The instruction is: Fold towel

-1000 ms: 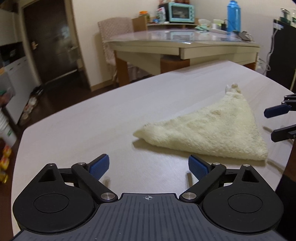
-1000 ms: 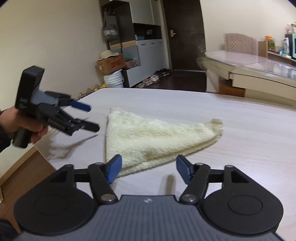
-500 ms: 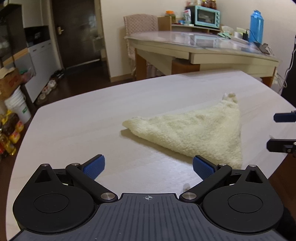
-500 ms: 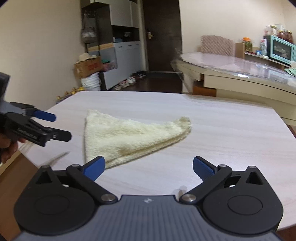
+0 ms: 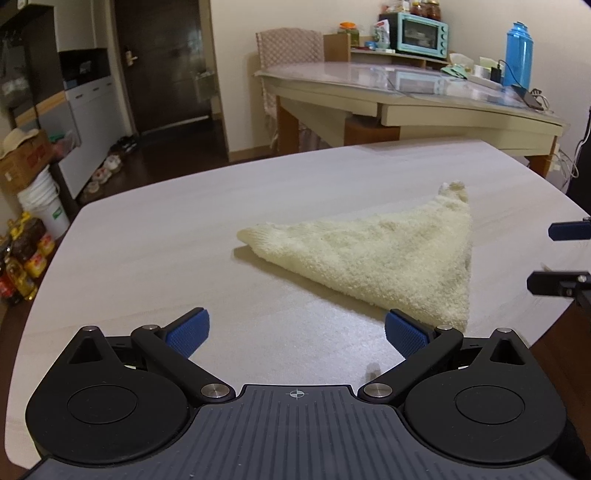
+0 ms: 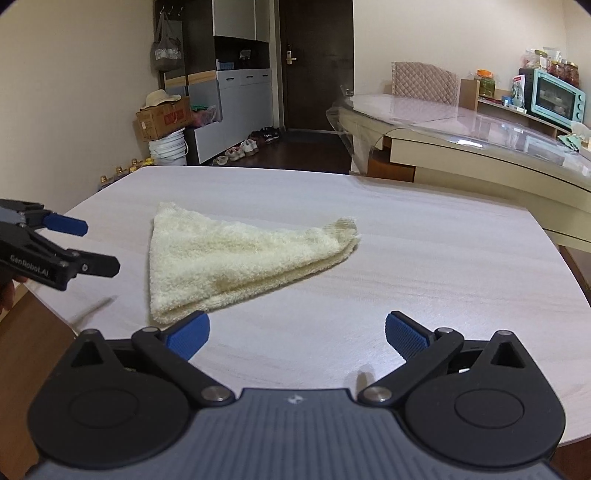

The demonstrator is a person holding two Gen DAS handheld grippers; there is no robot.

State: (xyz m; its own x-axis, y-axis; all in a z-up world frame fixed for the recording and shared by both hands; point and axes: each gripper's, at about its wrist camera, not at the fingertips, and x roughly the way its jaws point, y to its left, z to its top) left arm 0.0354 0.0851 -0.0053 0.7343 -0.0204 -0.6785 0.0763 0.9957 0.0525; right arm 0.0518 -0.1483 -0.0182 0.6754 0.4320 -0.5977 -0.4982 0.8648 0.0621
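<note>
A cream terry towel [image 5: 373,254] lies flat on the pale wooden table [image 5: 155,236], folded into a triangle; it also shows in the right wrist view [image 6: 236,258]. My left gripper [image 5: 297,332] is open and empty, hovering short of the towel's near corner. It appears at the left edge of the right wrist view [image 6: 85,245], open. My right gripper [image 6: 297,332] is open and empty, just short of the towel's near corner. Its fingertips [image 5: 554,282] show at the right edge of the left wrist view.
A second table [image 5: 424,99] with a glass top stands behind, holding a teal toaster oven [image 5: 424,35] and a blue bottle [image 5: 519,55]. A chair [image 5: 291,51] stands beside it. A bucket [image 5: 42,206], box and bottles sit on the floor at left.
Both grippers have drawn back from the towel and turned. The right gripper's jaws have spread wider. The towel has not moved.
</note>
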